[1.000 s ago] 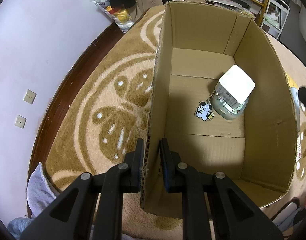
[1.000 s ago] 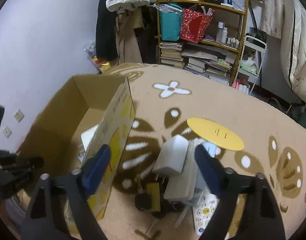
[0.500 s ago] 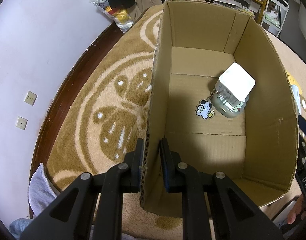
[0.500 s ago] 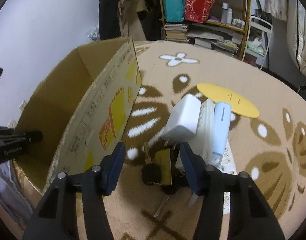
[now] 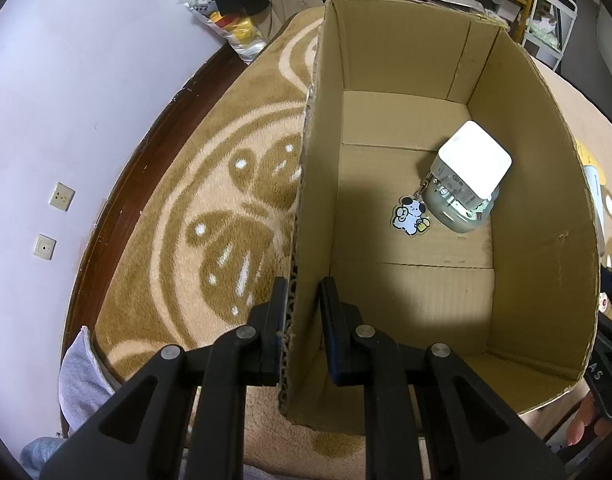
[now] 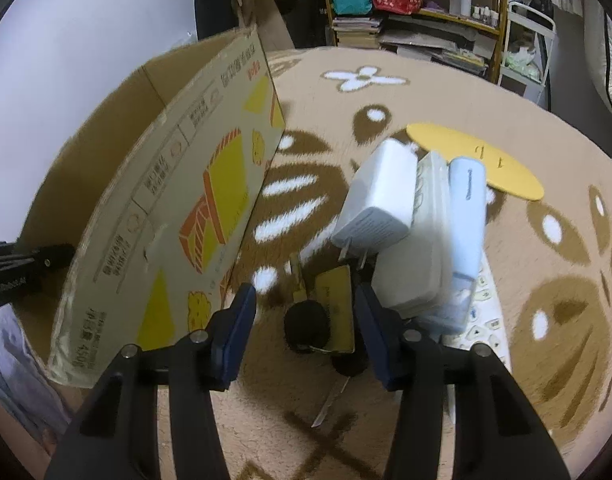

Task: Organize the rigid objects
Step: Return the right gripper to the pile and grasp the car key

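My left gripper is shut on the left wall of an open cardboard box, one finger outside and one inside. In the box lie a white-lidded jar and a dog keychain. My right gripper is open, low over a pile on the rug: a yellow card on a black round object lies between its fingers. A white power adapter, a white block and a light blue stick lie just beyond the right finger.
The box's printed outer wall stands left of the right gripper. A yellow disc lies beyond the pile, a remote under it. A metal blade lies on the brown patterned rug. Shelves stand at the back.
My right gripper has dropped toward the pile and its fingers have narrowed around the yellow card and black object. My left gripper still clamps the box wall.
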A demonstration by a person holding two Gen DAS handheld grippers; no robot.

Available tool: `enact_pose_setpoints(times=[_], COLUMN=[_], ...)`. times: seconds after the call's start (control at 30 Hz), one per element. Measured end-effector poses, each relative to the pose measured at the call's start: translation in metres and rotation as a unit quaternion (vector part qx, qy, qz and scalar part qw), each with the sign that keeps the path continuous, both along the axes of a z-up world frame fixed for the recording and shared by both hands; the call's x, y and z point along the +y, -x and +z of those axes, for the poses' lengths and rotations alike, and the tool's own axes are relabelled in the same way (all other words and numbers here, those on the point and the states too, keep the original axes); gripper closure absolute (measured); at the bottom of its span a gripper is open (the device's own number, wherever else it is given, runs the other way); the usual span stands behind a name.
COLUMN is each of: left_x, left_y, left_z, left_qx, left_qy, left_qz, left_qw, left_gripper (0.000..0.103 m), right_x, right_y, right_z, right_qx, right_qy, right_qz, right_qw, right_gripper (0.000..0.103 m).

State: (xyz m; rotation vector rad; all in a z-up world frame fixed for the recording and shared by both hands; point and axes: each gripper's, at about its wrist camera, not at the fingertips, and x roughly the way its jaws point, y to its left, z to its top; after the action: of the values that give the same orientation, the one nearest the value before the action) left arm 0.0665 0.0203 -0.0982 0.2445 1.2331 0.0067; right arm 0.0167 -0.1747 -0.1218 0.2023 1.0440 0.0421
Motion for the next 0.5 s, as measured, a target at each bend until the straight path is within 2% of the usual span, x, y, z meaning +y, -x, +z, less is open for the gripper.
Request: enact_pose_setpoints(times=[0.27,0.33,0.4,0.5], left_x=[-0.002,-0.003,-0.003,-0.004], left_y=[0.001,0.000,0.000,0.000], left_z=[-0.003,-0.004,-0.004,-0.005], left_qx=[0.001,0.001,0.002,0.006], left_qy=[-0.004,-0.005,-0.006,-0.006], left_qz=[-0.002,-0.002,-0.003,-0.002], left_qw=[1.0000,1.0000,1.0000,1.0000], left_gripper=[0.087,0.087,0.087,0.087], right_x=[0.000,0.000,-0.001,-0.001], right_y=[0.000,0.000,0.000,-0.001], right_z=[-0.013,-0.013,-0.014,-0.016], right_qx=[0.003,-0.001,-0.001,0.000], right_qy=[-0.013,-0.008,-0.019,-0.028], right_qz=[-0.017,-0.020,-0.019,-0.016], right_qw=[1.000,1.000,1.000,0.999], right_gripper=[0.050,0.068,0.077,0.078])
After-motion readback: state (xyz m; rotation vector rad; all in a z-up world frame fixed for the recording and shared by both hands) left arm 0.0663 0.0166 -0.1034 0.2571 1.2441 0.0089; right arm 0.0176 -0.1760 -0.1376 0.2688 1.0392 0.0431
